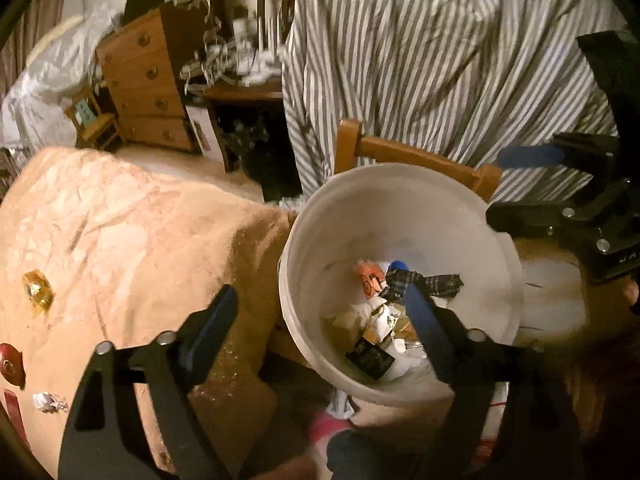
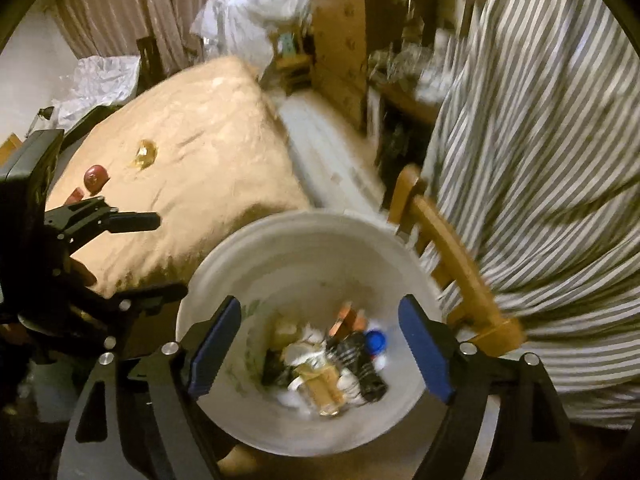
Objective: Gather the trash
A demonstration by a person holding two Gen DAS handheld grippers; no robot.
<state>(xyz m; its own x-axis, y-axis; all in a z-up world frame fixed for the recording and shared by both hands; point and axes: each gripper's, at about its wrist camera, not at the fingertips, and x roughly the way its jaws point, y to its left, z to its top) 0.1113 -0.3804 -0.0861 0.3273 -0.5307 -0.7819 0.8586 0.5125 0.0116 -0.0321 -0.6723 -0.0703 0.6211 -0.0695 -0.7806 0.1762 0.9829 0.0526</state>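
Observation:
A white bucket [image 1: 304, 248] stands beside the bed and holds several pieces of trash [image 1: 384, 320]; it also shows in the right wrist view [image 2: 224, 264], with the trash [image 2: 328, 364] at its bottom. My left gripper [image 1: 320, 312] is open and empty above the bucket's near rim. My right gripper [image 2: 320, 340] is open and empty, right over the bucket. On the tan bedspread [image 1: 140, 220] lie a gold wrapper [image 1: 38, 292], a red round wrapper [image 1: 12, 364] and a crumpled white paper [image 1: 50, 402].
A wooden chair [image 1: 416, 156] draped with striped cloth [image 1: 440, 60] stands behind the bucket. A wooden dresser [image 1: 148, 84] and a cluttered desk [image 1: 240, 88] are further back. White crumpled sheets [image 2: 256, 4] lie past the bed.

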